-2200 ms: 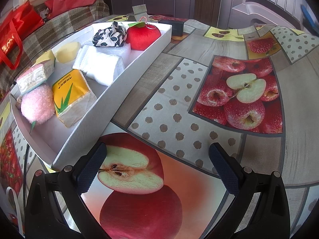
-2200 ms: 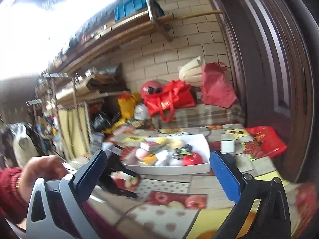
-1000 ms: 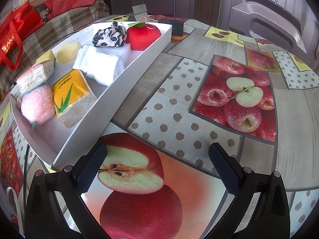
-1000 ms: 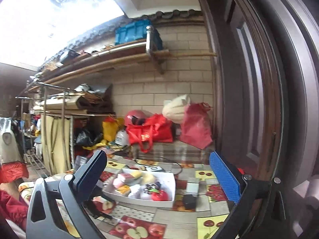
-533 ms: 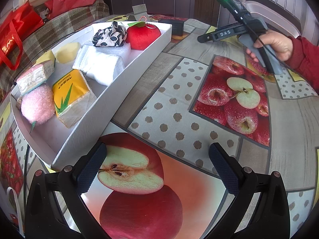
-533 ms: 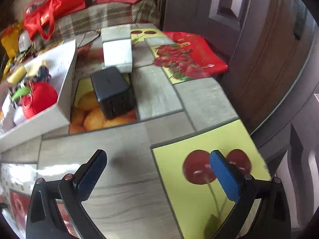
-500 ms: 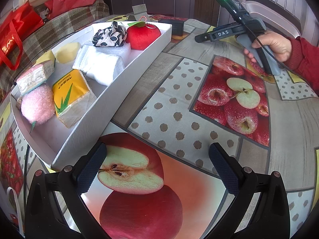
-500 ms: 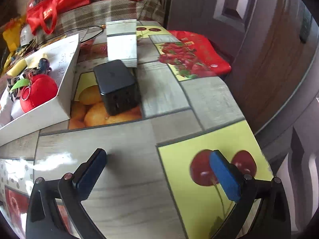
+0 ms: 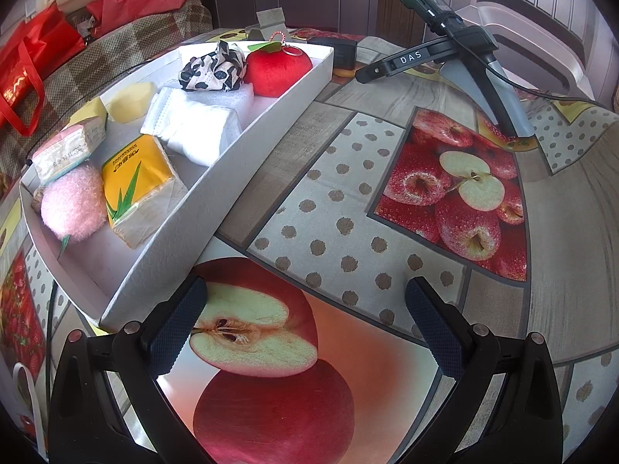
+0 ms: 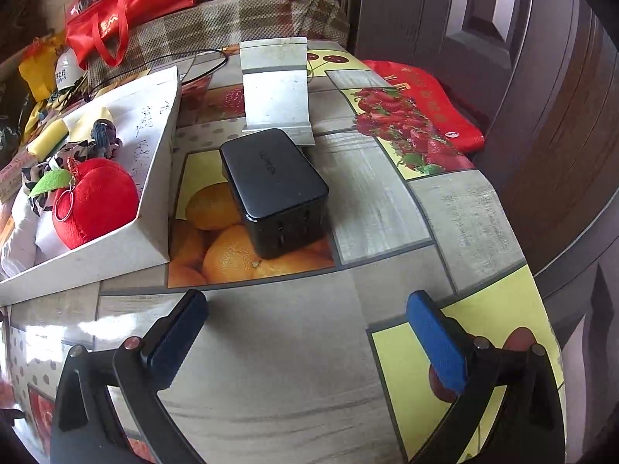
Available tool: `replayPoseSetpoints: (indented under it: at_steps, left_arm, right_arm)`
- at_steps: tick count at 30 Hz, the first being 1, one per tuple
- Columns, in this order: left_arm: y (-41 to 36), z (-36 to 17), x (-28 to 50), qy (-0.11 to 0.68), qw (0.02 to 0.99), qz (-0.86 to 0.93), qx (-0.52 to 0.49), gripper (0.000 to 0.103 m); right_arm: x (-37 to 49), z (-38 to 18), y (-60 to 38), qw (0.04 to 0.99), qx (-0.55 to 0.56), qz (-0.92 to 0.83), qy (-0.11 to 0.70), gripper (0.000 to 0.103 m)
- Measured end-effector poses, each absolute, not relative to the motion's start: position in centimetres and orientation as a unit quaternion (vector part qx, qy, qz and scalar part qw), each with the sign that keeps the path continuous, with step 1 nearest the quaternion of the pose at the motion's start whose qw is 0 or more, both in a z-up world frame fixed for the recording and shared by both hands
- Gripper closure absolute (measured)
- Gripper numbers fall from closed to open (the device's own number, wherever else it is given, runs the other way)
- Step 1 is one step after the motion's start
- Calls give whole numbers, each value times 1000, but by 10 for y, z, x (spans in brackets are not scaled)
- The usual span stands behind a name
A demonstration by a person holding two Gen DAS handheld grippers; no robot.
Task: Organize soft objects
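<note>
A long white box (image 9: 247,147) on the fruit-print table holds the soft objects: a red plush apple (image 9: 276,69), a cow-print cloth (image 9: 212,67), folded white cloth (image 9: 193,131), a yellow tissue pack (image 9: 135,178), a pink fluffy ball (image 9: 73,201), a second tissue pack (image 9: 65,150) and a yellow sponge (image 9: 129,100). My left gripper (image 9: 305,321) stands open and holds nothing, low over the table beside the box's near corner. My right gripper (image 10: 305,328) is open and holds nothing at the table's far end, with the plush apple (image 10: 96,201) at its left in the box (image 10: 116,259).
A black charger block (image 10: 274,189) stands just ahead of the right gripper, with a white folded stand (image 10: 276,89) behind it. A red bag (image 10: 421,112) lies at the table's right edge near a dark door. The right tool's housing (image 9: 445,50) shows beyond the box.
The right gripper swung down from facing the room's shelves to low over the table's far end. The hand on it no longer shows in the left wrist view. The left gripper has stayed still.
</note>
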State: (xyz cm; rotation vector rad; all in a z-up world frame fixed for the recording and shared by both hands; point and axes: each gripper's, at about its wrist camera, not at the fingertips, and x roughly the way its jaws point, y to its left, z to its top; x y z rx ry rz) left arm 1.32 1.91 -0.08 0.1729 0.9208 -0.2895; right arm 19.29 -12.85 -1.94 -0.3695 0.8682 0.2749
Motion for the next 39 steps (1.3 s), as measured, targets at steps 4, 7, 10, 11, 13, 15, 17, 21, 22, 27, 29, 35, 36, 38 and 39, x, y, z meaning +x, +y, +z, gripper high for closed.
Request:
replayPoseSetpoints:
  at_steps: [4,7,10,11,13,15,17,21,22,27,29,35,36,38,39]
  left_arm:
    - [19,-1,13,442,882,-139,83,0]
    - [19,-1,13,442,882,-139,83,0]
    - [19,-1,14,443,882,-139,83,0]
    - [19,-1,14,443,882,-139,83,0]
    - [19,-1,14,442,882,-139,83,0]
    - [20,-1,14,442,882,-139,83,0]
    - [20,-1,14,442,882,-139,83,0]
    - [20,-1,15,442,882,-139,83,0]
    - [20,-1,15,442,882,-139,83,0]
    - [20,-1,15,442,882,-140,83,0]
    - [20,-1,15,442,882,-140,83,0]
    - [21,-1,15,441,883,-140,81,0]
    - [21,-1,15,441,883,-140,81,0]
    - [21,-1,15,441,883,-140,81,0]
    - [21,-1,15,441,883,-140,82,0]
  right_arm:
    - [201,-19,-124,880,-176,128,423,0]
    - [204,-19,-123,876,-176,126,431,0]
    - [205,-18,-122,876,-175,124,432,0]
    - [206,-19,-121,876,-175,123,432,0]
    - [206,-18,-119,875,-175,123,434,0]
    - [208,-18,-119,873,-176,123,438,0]
    - [210,-18,-118,871,-176,122,442,0]
    - [211,-19,-116,873,-175,122,439,0]
    - [212,-19,-116,872,-175,121,440,0]
    - [216,-19,-112,872,-175,120,442,0]
    - [218,-19,-111,868,-175,118,449,0]
    - [228,-18,-102,862,-173,107,465,0]
    - [229,-18,-101,865,-170,104,460,0]
    - [234,-19,-97,873,-161,94,450,0]
    - [236,-19,-95,876,-159,89,447,0]
